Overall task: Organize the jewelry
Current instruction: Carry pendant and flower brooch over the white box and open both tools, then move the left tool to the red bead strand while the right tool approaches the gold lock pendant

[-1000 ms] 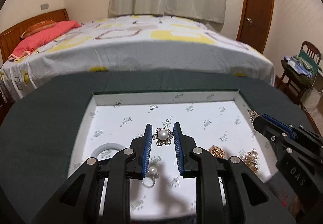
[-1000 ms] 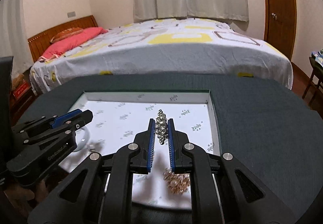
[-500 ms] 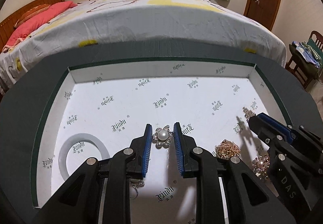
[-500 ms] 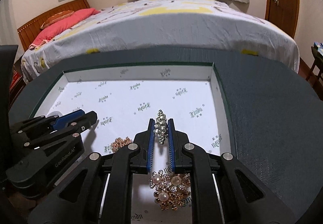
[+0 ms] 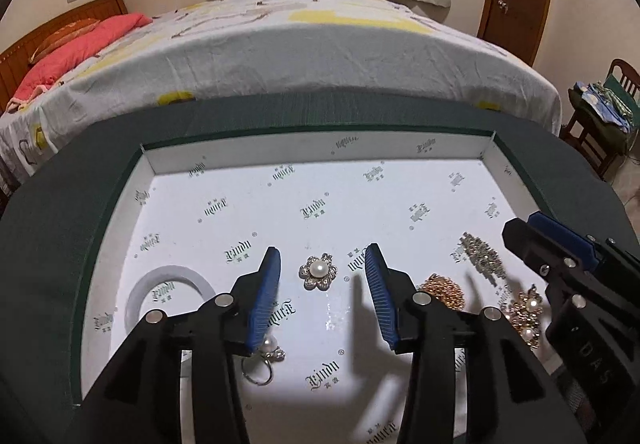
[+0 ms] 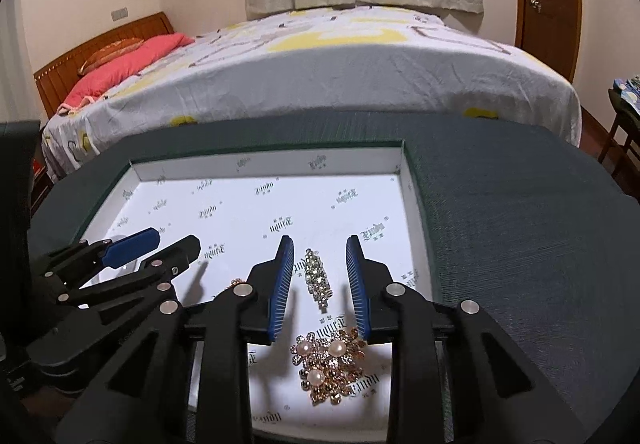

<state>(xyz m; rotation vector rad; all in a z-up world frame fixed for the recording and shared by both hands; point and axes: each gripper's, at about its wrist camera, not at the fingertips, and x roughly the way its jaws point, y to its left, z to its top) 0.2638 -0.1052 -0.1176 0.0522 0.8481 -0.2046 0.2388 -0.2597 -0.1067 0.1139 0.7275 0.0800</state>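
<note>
My left gripper (image 5: 322, 274) is open over the white tray (image 5: 320, 160). A pearl flower brooch (image 5: 319, 271) lies on the tray floor between its fingertips, free of them. My right gripper (image 6: 320, 264) is open too. A long rhinestone brooch (image 6: 317, 278) lies flat between its fingertips; it also shows in the left wrist view (image 5: 482, 258). A gold pearl cluster brooch (image 6: 330, 362) lies just below it. A gold filigree piece (image 5: 442, 290) and a pearl ring (image 5: 266, 358) lie near the left gripper.
The tray sits on a dark green table (image 6: 520, 228). A white ring-shaped piece (image 5: 168, 298) lies at the tray's left. A bed (image 5: 300, 44) stands behind the table, and a chair (image 5: 600, 104) with clothes at the right.
Both grippers have opened. The pearl flower brooch and the rhinestone brooch, held half a second ago, now lie on the tray floor.
</note>
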